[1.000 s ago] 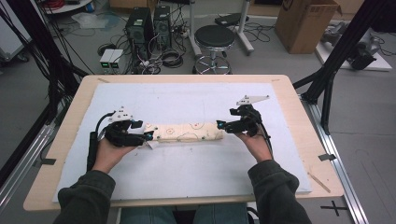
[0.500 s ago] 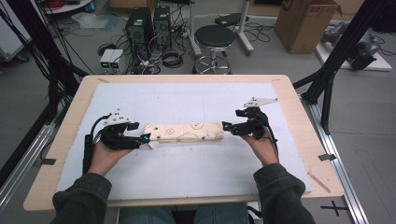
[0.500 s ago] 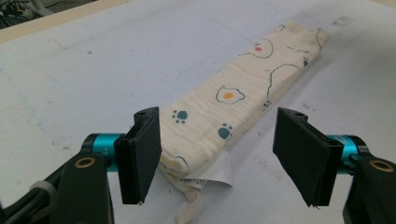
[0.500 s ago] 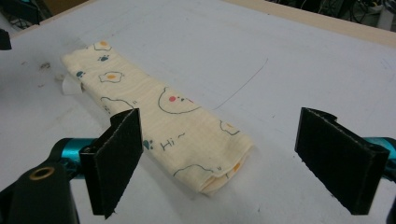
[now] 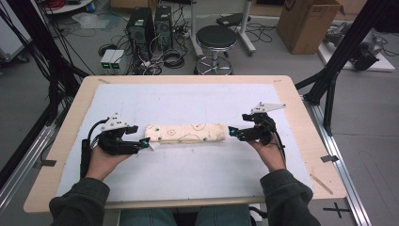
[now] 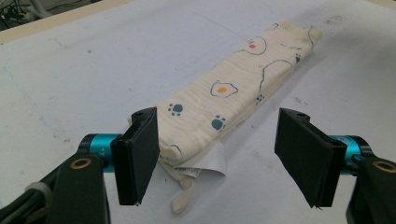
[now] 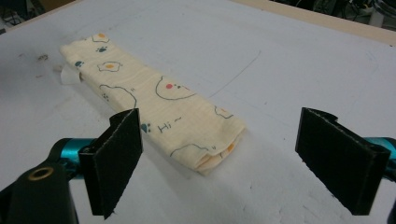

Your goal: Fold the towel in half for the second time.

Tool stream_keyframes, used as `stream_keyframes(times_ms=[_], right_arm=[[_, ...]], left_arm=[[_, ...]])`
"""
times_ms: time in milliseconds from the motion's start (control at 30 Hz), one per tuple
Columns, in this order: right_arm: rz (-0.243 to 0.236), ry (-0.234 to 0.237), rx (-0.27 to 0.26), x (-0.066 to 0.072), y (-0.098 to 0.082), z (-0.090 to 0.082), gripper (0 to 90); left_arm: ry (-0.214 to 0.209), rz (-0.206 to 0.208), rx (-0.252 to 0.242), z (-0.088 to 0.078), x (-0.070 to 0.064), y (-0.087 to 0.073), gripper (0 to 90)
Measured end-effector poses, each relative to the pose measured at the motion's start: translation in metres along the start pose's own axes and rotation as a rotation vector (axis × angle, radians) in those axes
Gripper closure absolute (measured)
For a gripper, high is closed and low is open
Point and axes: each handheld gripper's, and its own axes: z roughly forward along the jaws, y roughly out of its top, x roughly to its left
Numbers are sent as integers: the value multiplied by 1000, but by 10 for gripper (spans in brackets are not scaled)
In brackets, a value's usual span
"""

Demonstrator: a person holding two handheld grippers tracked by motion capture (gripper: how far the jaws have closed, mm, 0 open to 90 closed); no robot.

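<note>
both hands have drawn outward off the folded cloth [image 5: 184, 133], and the left tongs [image 5: 147, 142] have just been opening, their pads off its near end. right tongs [image 5: 230, 131] gape just beyond the other end, gripping nothing. bare white tabletop [image 5: 197, 183] surrounds the cloth, edges well away.

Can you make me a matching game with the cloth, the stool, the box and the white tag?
Things:
1 cloth
2 stool
3 box
4 tag

Places:
A on the floor, right of the stool
B sticking out of the cloth's end, between the left tongs
C folded on the table, between both tongs
D on the floor behind the table

Pairs: 1-C, 2-D, 3-A, 4-B
</note>
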Motion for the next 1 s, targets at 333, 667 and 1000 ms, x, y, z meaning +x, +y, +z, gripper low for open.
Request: stream_keyframes(times_ms=[333, 667, 1000], right_arm=[[2, -6, -15, 0, -10, -13, 127], [-2, -10, -20, 5, -24, -21, 124], [-2, -18, -19, 8, -35, -29, 122]], left_arm=[[7, -2, -3, -8, -4, -7, 295], [2, -7, -16, -15, -7, -13, 262], [18, -16, -15, -22, -9, -20, 231]])
